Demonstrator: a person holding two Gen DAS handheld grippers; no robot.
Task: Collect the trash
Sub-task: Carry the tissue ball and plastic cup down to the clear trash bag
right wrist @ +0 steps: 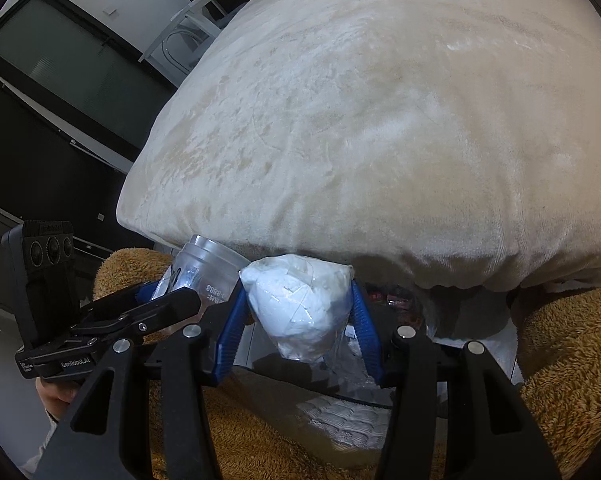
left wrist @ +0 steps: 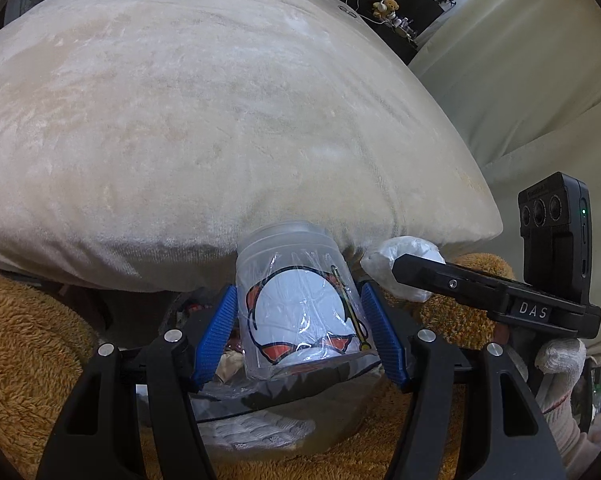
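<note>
1. Trash is in hand on both sides: our left gripper (left wrist: pixel 298 320) has its jaws pinching a clear plastic cup (left wrist: pixel 296 300), our right gripper (right wrist: pixel 298 320) a wadded white bag (right wrist: pixel 300 304).
2. Both hang above a black-rimmed bin bag (left wrist: pixel 284 392), by the cream cushion (left wrist: pixel 220 120).
3. Dropping them in is left.
4. Inside the bin bag we see crumpled wrappers.

clear glossy plastic cup (left wrist: pixel 296 300); plush matt pillow (left wrist: pixel 220 120).
</note>
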